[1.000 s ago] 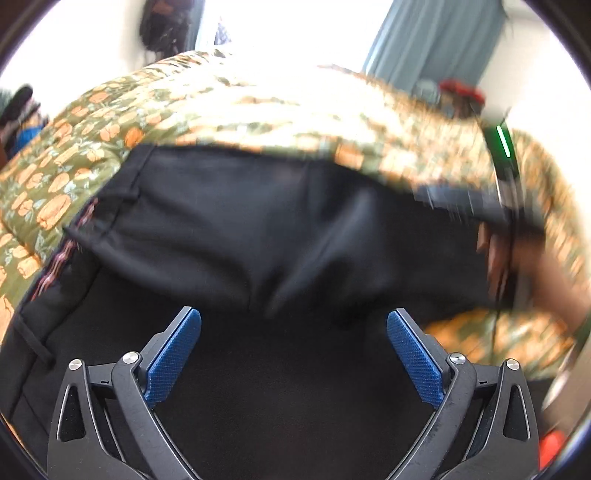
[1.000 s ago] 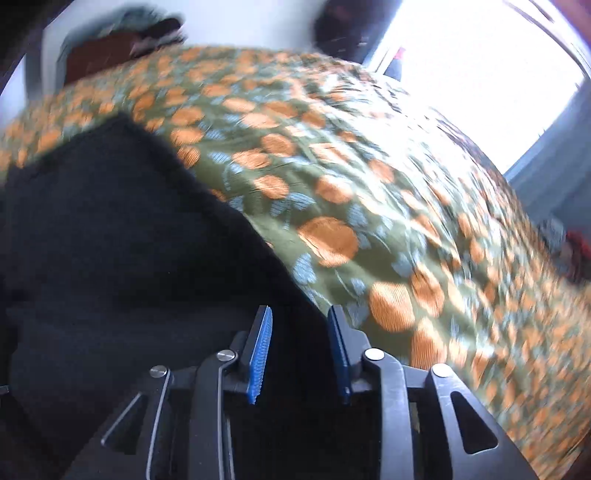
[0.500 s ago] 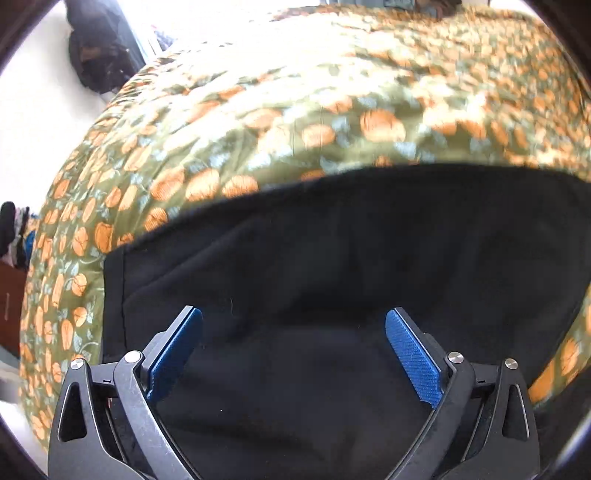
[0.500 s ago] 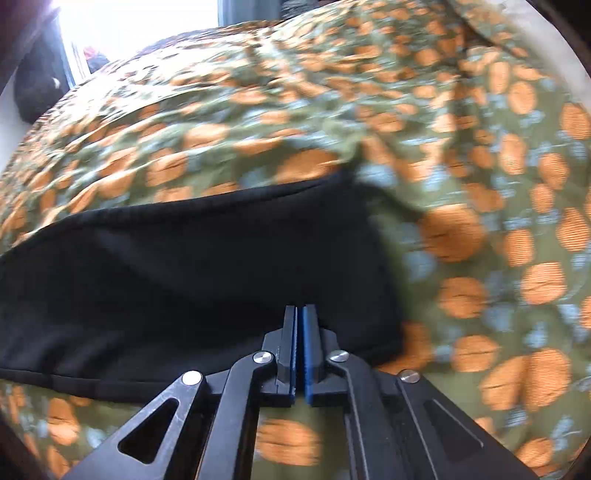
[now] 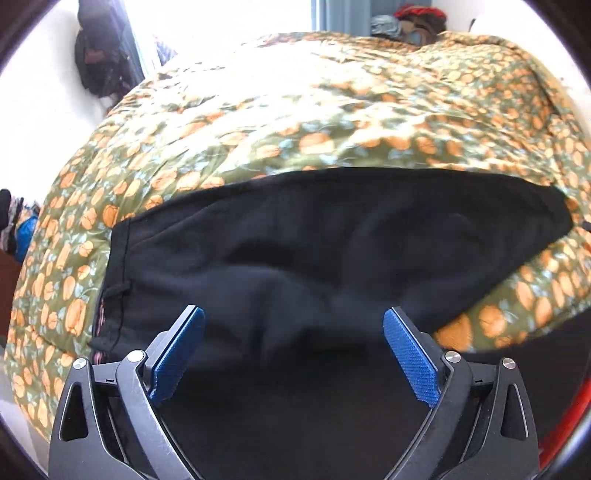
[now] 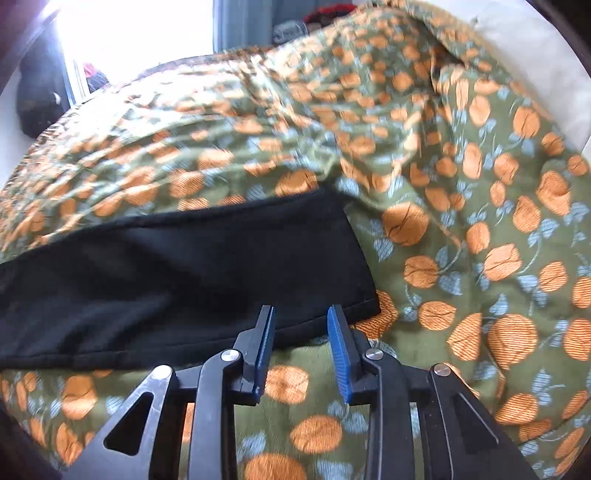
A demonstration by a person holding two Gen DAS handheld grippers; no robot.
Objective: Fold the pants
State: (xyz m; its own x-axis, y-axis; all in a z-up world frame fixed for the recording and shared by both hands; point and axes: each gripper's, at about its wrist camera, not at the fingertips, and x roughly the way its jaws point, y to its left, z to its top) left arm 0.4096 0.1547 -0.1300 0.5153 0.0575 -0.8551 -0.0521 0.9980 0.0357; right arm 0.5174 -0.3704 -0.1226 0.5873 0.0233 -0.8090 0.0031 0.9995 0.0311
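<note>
Left wrist: black pants (image 5: 332, 240) blurred, near folds perhaps bunched, right end cropped.

Strong daylight comes through the window (image 5: 229, 26) at the top of the left wrist view and the upper left of the right wrist view (image 6: 140, 33), blown out to plain white. Glare washes the far bedspread (image 5: 295, 74) pale. The black pants (image 5: 332, 240) read as near-featureless dark, with soft motion blur. Fisheye distortion bends both frames, with dark vignetting at the corners.
</note>
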